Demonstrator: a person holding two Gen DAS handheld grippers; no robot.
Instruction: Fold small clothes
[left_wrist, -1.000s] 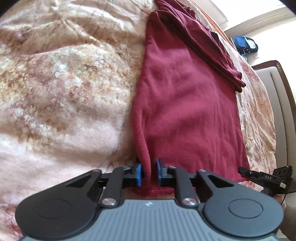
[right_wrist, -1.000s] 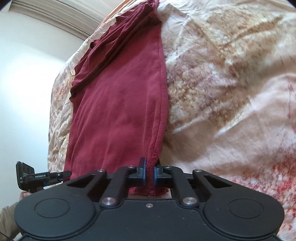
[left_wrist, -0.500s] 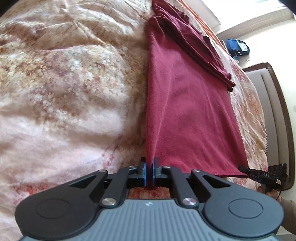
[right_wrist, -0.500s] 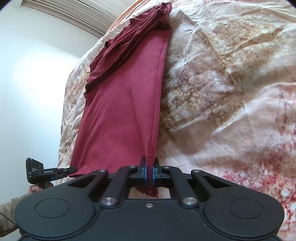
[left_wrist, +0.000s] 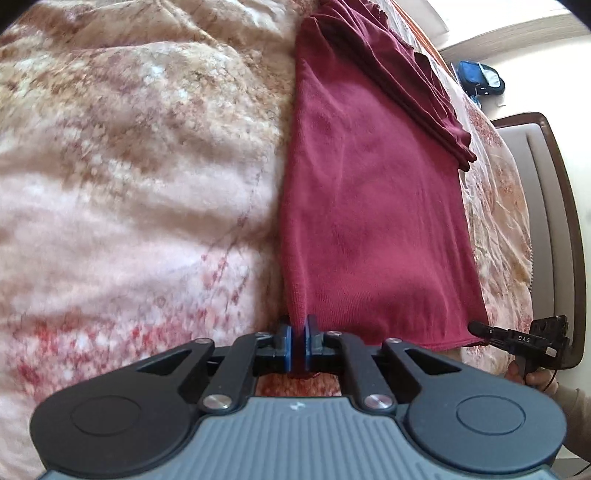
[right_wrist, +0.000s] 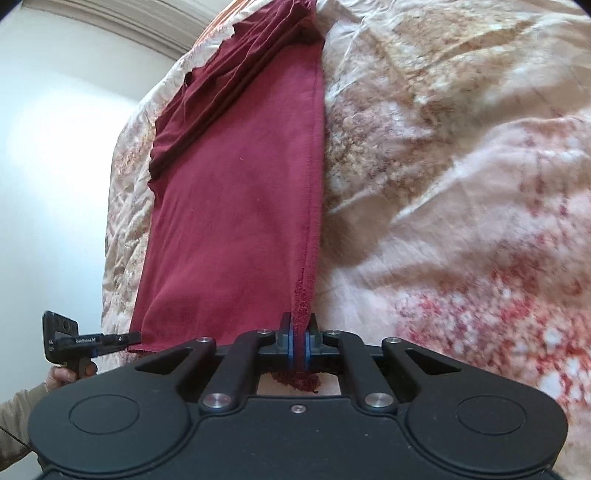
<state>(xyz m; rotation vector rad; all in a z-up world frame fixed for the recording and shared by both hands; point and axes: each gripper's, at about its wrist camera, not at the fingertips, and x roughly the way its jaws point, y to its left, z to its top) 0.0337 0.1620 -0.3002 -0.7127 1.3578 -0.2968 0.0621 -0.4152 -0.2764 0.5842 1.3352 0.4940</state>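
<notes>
A dark red shirt (left_wrist: 373, 206) lies stretched out lengthwise on a bed (left_wrist: 122, 192) covered with a cream quilt patterned in pink and tan flowers. The left hand-held gripper (left_wrist: 296, 345) is pinched tight on the shirt's near hem at its left corner, the 2 blue pads (left_wrist: 284, 345) pressed against the cloth with a little red edge showing below them. The right hand-held gripper (right_wrist: 297, 345) is clamped in the same way on the opposite near corner, where a bunched, frayed bit of hem hangs out under its pads (right_wrist: 290, 345).

From the left wrist view, the right hand-held gripper (left_wrist: 476, 328) shows at the shirt's far near-hem corner, with the person's fingers (left_wrist: 535, 380) wrapped round its handle. From the right wrist view, the left hand-held gripper (right_wrist: 133, 338) sits at the other hem corner, its holder's hand (right_wrist: 64, 374) just below.

The shirt (right_wrist: 236, 206) is taut between the 2 grips and its far end, where a sleeve is folded across the body in long diagonal creases. Beyond the shirt, past the edge of the bed, a padded headboard (left_wrist: 546, 221) with a dark wooden frame stands, and a blue bag (left_wrist: 480, 77) rests near the pale wall.
</notes>
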